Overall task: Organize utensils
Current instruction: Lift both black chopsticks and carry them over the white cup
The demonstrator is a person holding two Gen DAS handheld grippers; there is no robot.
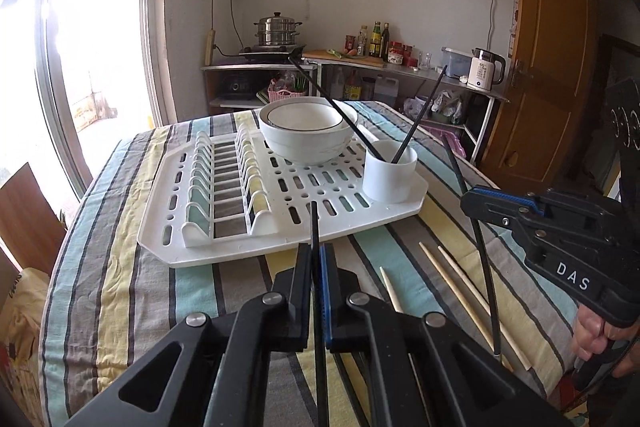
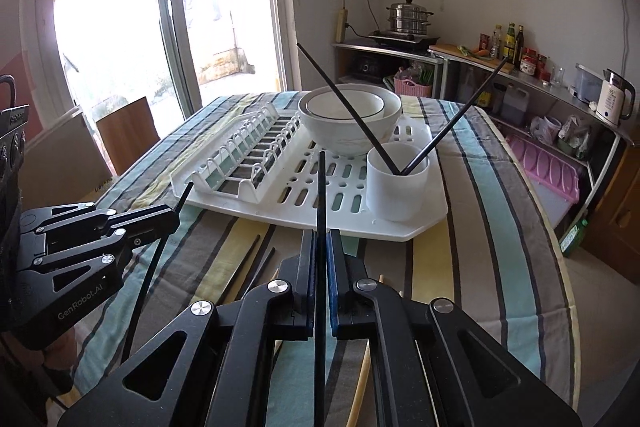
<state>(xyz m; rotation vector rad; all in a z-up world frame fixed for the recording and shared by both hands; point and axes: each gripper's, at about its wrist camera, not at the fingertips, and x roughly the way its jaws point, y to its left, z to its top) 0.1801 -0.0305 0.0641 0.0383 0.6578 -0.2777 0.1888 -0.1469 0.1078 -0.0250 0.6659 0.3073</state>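
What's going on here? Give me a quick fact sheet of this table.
left gripper: shut on a black chopstick
right gripper: shut on another black chopstick
white cup: on the drying rack, two black chopsticks inside
bowls: stacked on the rack
tablecloth: light chopsticks lying loose

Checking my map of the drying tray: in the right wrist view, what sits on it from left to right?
Plate rack slots → stacked white bowls → white utensil cup holding two black chopsticks, all on the white drying tray.
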